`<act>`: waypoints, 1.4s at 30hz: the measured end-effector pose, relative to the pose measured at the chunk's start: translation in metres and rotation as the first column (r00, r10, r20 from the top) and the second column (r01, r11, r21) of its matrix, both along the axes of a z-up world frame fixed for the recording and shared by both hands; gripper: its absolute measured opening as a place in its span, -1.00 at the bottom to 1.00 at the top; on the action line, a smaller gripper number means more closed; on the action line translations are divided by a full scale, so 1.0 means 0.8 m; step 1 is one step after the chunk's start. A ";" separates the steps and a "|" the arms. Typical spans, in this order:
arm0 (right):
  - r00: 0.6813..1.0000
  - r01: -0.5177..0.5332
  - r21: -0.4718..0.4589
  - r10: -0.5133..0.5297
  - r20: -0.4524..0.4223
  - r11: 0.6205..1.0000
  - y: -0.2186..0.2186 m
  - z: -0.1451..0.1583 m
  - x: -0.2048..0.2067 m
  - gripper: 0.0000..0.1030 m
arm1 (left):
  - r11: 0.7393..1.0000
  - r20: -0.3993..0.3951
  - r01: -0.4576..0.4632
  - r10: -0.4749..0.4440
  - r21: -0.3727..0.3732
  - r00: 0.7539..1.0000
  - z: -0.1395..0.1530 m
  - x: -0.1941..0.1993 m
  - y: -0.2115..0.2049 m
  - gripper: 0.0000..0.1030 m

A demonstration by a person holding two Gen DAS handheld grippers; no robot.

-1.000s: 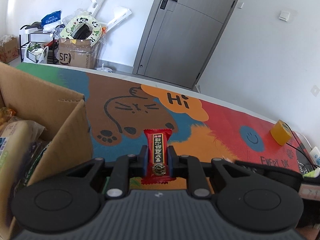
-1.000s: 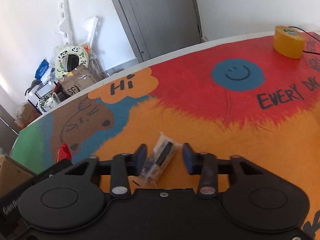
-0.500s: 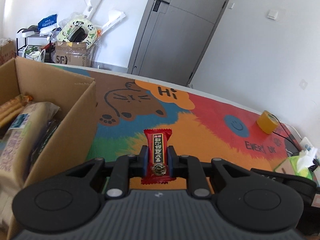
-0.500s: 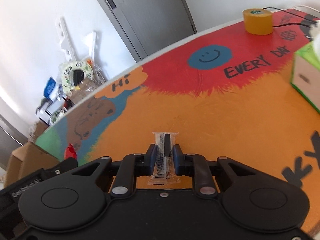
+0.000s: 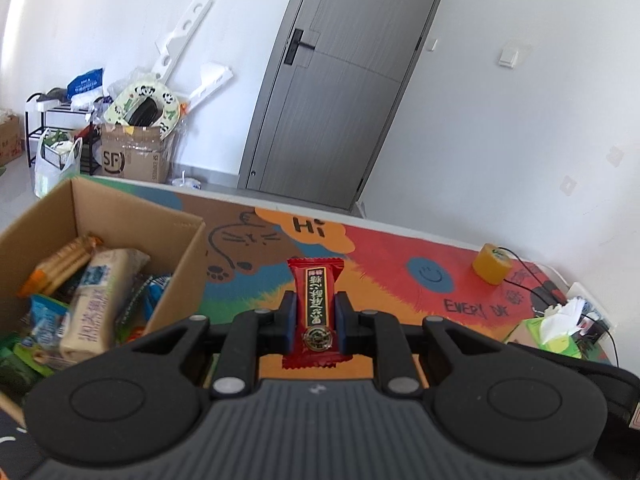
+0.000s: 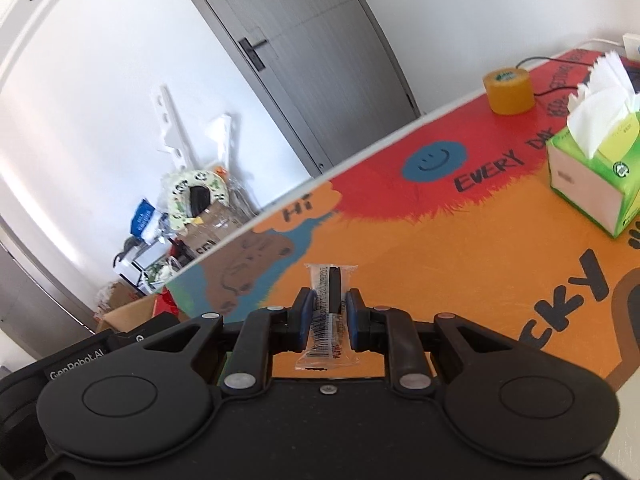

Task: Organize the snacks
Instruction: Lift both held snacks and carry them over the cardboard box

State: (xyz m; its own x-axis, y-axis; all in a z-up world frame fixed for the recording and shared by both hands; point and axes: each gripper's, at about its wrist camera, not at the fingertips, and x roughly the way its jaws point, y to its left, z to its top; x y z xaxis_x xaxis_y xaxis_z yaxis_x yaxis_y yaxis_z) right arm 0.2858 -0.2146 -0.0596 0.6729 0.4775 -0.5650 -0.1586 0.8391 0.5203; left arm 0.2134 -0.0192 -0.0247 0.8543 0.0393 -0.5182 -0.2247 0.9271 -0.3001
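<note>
We see a lived-in home room: a grey door, a cartoon table mat, far-left clutter boxes.

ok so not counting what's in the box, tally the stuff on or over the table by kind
held snacks: 2, a red snack in the left gripper and a clear packet in the right gripper
cardboard box: 1
tape roll: 1
tissue box: 1
total: 5
</note>
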 end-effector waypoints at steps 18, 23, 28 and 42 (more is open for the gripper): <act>0.988 -0.103 0.046 0.097 0.118 0.994 0.047 0.054 -0.052 -0.62 | 0.998 0.063 -0.059 0.058 0.012 0.996 0.039 -0.070 0.050 -0.64; 0.984 -0.133 0.047 0.126 0.126 0.990 0.067 0.058 -0.061 -0.62 | 0.996 0.065 -0.093 0.093 0.001 0.994 0.042 -0.086 0.077 -0.64; 0.978 -0.170 0.052 0.162 0.134 0.984 0.089 0.063 -0.064 -0.62 | 0.991 0.069 -0.137 0.137 -0.005 0.988 0.048 -0.104 0.107 -0.64; 0.949 -0.290 0.037 0.282 0.141 0.956 0.169 0.071 -0.072 -0.62 | 0.980 0.011 -0.197 0.198 -0.039 0.980 0.027 -0.114 0.172 -0.64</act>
